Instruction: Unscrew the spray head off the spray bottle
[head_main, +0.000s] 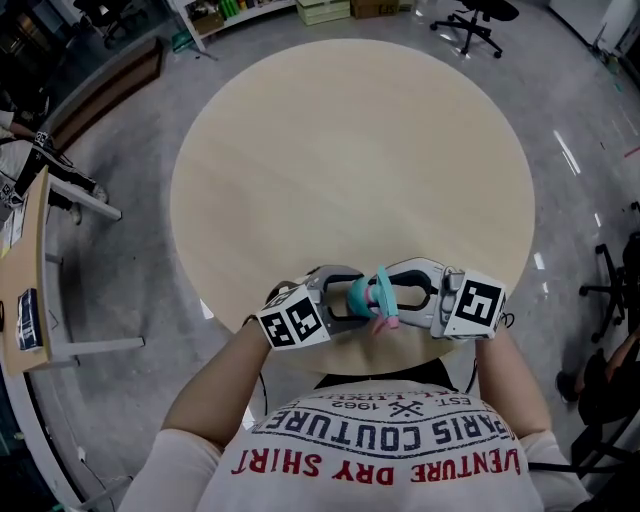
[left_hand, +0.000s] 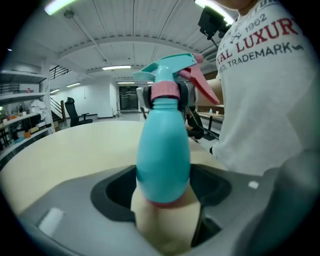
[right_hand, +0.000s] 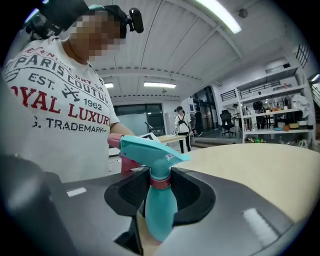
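Teal spray bottle (left_hand: 163, 150), pink collar (left_hand: 164, 90), pink trigger (left_hand: 201, 86). Pale beige worktop (head_main: 350, 150) underneath, and black-and-white square patterns on the marker cubes (head_main: 293, 322).

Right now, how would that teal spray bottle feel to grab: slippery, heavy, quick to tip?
Probably slippery: the spray bottle has a smooth, glossy, tapering body, so jaws could slide along it. Likely stiff: it shows no denting where held. Stood upright it might tip easily, since the spray head overhangs the slim body. It is opaque, so its weight is unclear.
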